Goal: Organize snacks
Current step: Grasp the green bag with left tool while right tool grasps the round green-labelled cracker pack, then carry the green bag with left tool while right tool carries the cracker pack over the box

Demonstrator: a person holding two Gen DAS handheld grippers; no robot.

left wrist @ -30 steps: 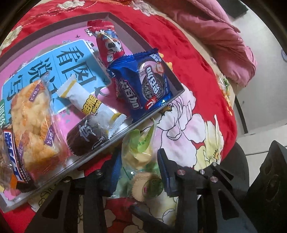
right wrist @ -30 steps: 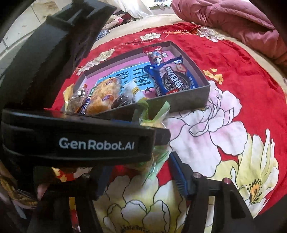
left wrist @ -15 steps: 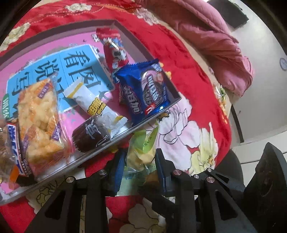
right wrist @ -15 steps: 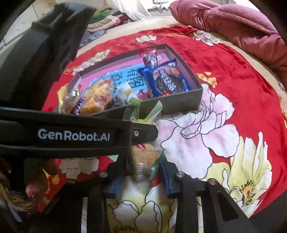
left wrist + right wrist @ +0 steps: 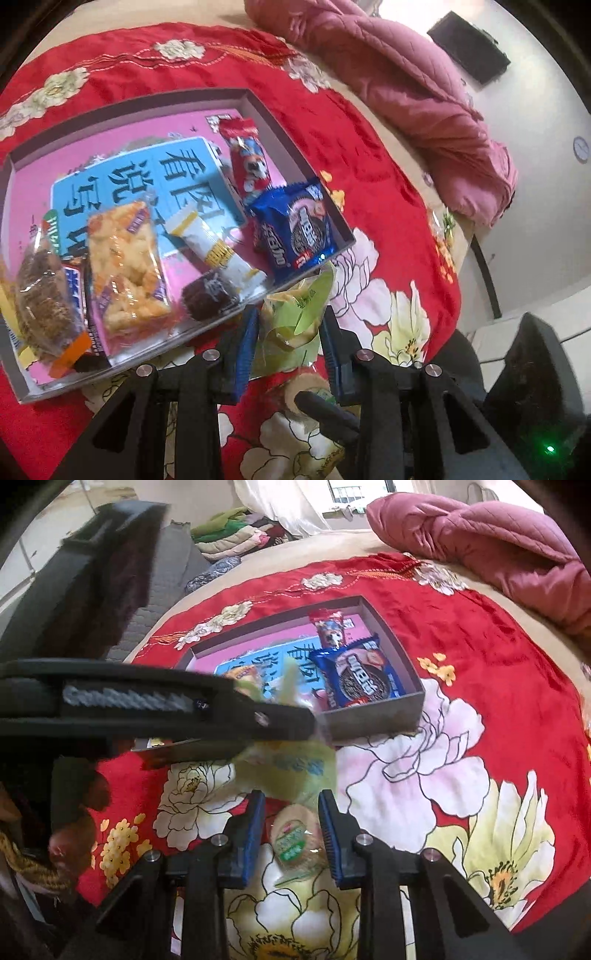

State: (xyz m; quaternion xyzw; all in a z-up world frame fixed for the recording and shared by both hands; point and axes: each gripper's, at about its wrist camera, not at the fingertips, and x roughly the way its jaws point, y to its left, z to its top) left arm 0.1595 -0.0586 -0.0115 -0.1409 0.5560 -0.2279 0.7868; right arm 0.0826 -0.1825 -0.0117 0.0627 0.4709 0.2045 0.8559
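Note:
A grey box (image 5: 306,168) with a pink and blue printed floor holds several snacks: a blue cookie pack (image 5: 295,229), a red pack (image 5: 245,158), a white bar (image 5: 210,240), a dark cake (image 5: 208,293) and a yellow pastry (image 5: 123,262). My left gripper (image 5: 290,325) is shut on a green-wrapped snack (image 5: 295,314), lifted just in front of the box's near wall. My right gripper (image 5: 290,825) is shut on a round cake in a green wrapper (image 5: 295,838) above the cloth. The left gripper crosses the right wrist view (image 5: 288,723) with its green snack (image 5: 291,764).
The box (image 5: 384,709) stands on a red flowered cloth (image 5: 480,701) over a bed. A pink quilt (image 5: 424,92) lies at the far right. Folded clothes (image 5: 236,539) are stacked beyond the bed. The bed's edge drops off at the right in the left wrist view.
My left gripper has closed on the green snack and lifted it toward the box. My right gripper has closed on the round cake.

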